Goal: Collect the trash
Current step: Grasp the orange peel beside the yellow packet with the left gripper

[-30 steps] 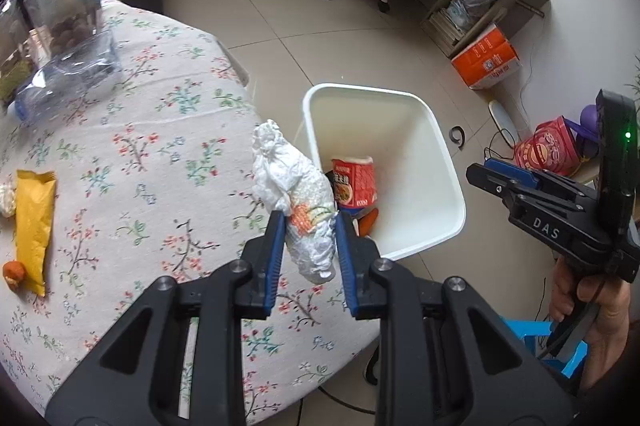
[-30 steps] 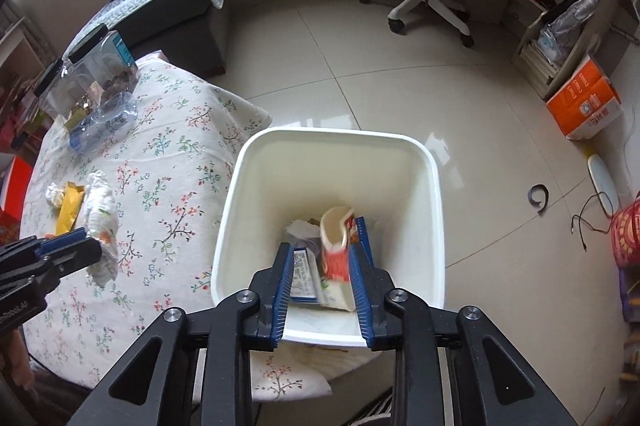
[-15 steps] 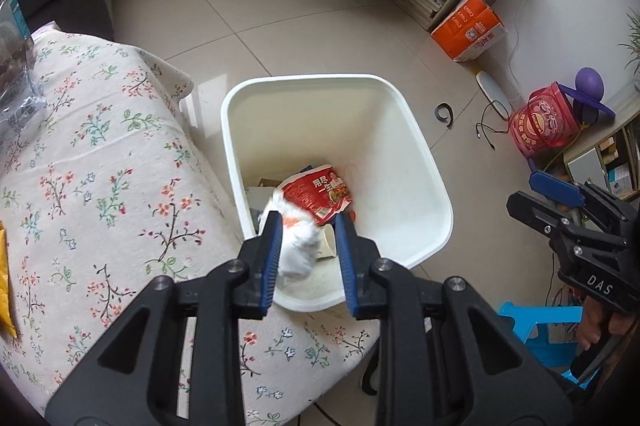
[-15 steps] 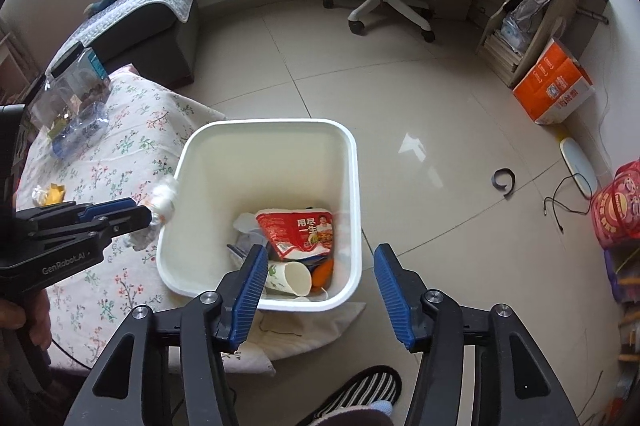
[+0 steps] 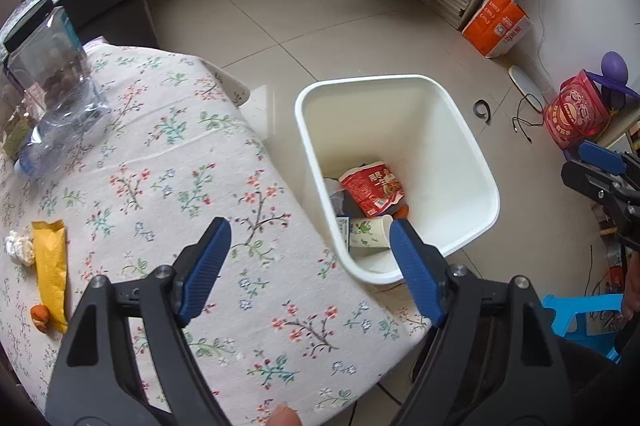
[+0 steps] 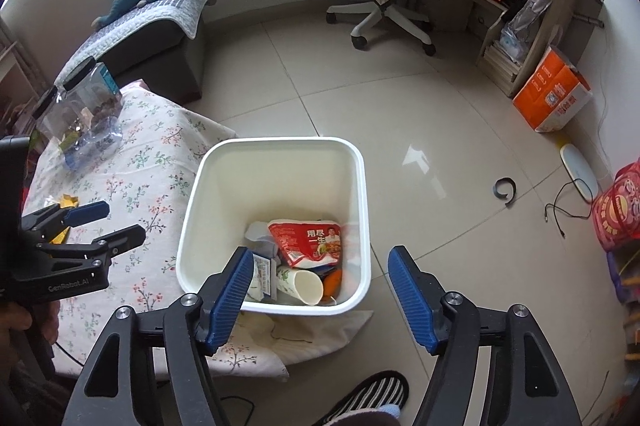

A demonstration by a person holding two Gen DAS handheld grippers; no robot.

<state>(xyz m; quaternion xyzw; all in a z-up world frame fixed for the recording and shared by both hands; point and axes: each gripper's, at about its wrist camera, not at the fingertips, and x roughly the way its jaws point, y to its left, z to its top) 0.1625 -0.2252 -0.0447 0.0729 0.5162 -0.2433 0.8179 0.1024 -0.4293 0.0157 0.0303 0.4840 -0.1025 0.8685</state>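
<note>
Over the table's near edge beside the bin: left gripper (image 5: 308, 262), jaws now spread wide and empty; half a second ago they pinched a crumpled white wrapper above the bin (image 5: 472, 129). Right gripper (image 6: 320, 284), jaws likewise apart, empty, above the bin's near rim. Judged: wrapper dropped, one item fewer.
Bin contents: red noodle cup (image 6: 310, 240), paper cup (image 6: 302, 284), white scraps, orange bit.
Still on the tablecloth (image 5: 168, 161), far left edge: yellow packet (image 5: 50, 266), white wad (image 5: 18, 246), orange scrap (image 5: 40, 314).
</note>
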